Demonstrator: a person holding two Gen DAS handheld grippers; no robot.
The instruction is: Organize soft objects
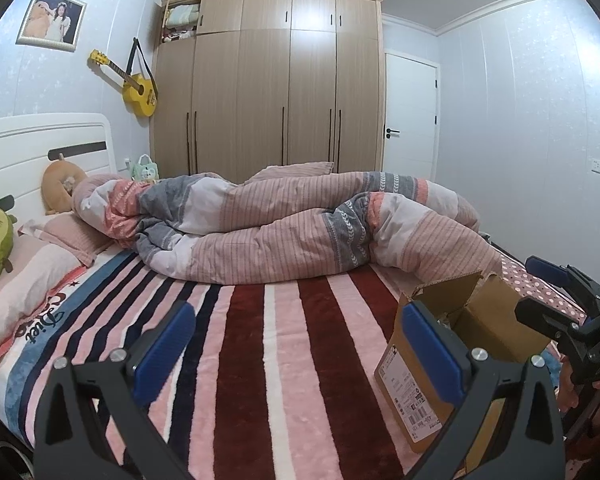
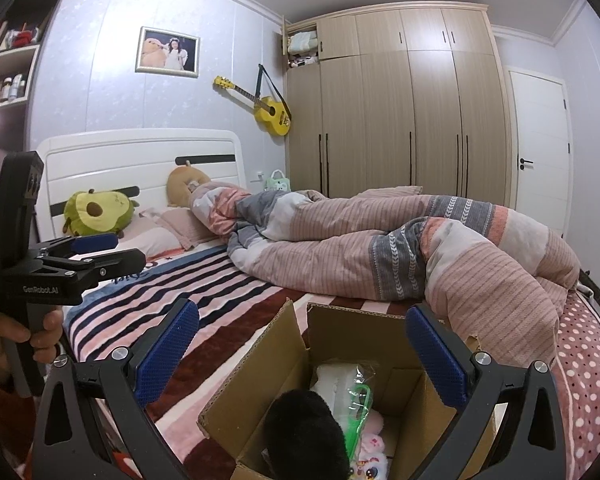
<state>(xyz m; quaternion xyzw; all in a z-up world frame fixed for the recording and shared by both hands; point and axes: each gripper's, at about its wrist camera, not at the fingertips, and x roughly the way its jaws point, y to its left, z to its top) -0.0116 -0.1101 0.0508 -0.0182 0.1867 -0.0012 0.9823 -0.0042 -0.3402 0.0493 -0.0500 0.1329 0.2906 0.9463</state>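
Note:
An open cardboard box (image 2: 260, 392) stands on the striped bed blanket (image 1: 284, 344); it also shows in the left wrist view (image 1: 480, 320). Inside lie a black fluffy toy (image 2: 304, 436), a white plush in clear wrap (image 2: 340, 384) and a pink-white plush (image 2: 370, 448). My right gripper (image 2: 302, 344) is open and empty, held just above the box. My left gripper (image 1: 296, 344) is open and empty over the blanket, left of the box; it also appears in the right wrist view (image 2: 100, 250). A green avocado plush (image 2: 98, 212) and a tan plush (image 2: 186, 184) rest by the headboard.
A bunched pink and grey duvet (image 2: 400, 240) lies across the far half of the bed. Pink pillows (image 2: 180, 224) sit under the white headboard (image 2: 140, 160). A wardrobe (image 1: 268, 92), a door (image 1: 410, 120) and a yellow guitar (image 1: 138, 88) line the walls. Shelves (image 2: 8, 60) stand left.

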